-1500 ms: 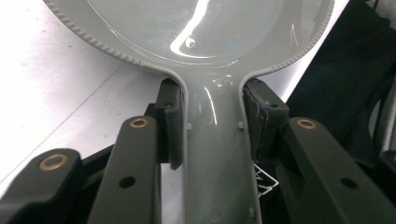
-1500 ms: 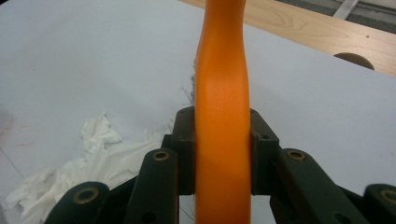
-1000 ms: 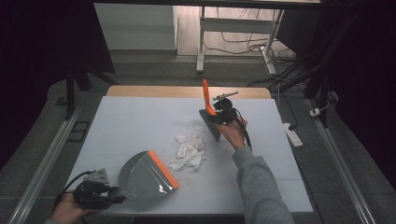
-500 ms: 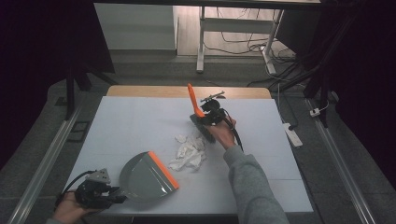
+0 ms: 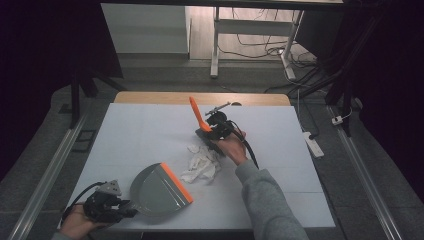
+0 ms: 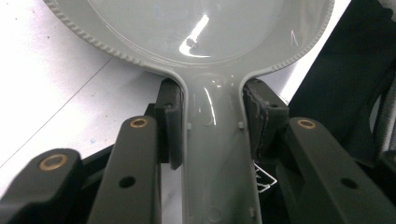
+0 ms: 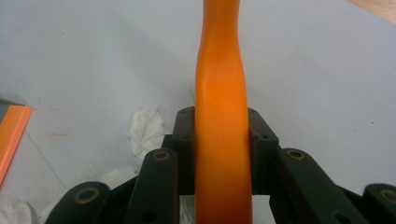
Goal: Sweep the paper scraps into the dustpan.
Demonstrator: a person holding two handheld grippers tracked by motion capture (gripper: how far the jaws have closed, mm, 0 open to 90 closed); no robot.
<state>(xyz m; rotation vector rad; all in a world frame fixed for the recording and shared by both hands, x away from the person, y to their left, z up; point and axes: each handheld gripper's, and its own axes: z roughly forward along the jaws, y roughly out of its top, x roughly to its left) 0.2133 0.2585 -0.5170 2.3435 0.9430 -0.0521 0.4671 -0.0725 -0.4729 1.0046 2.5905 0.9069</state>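
Note:
A grey dustpan (image 5: 159, 191) with an orange lip lies near the table's front left. My left gripper (image 5: 124, 210) is shut on the dustpan handle (image 6: 217, 154), its pads pressed on both sides. My right gripper (image 5: 212, 131) is shut on the orange brush handle (image 7: 222, 126), which tilts up toward the far left; the brush's dark head (image 5: 206, 138) rests on the table at the far edge of the crumpled white paper (image 5: 201, 164). The paper lies between the brush and the dustpan's orange lip (image 5: 176, 182), also seen as white scraps (image 7: 144, 128).
The white table (image 5: 130, 135) has a wooden strip along its far edge. A white power strip (image 5: 313, 143) lies on the floor to the right. Desk legs and cables stand beyond the table.
My right gripper has carried the brush left and nearer, from the table's far middle down to the paper pile. The left gripper and dustpan have stayed put.

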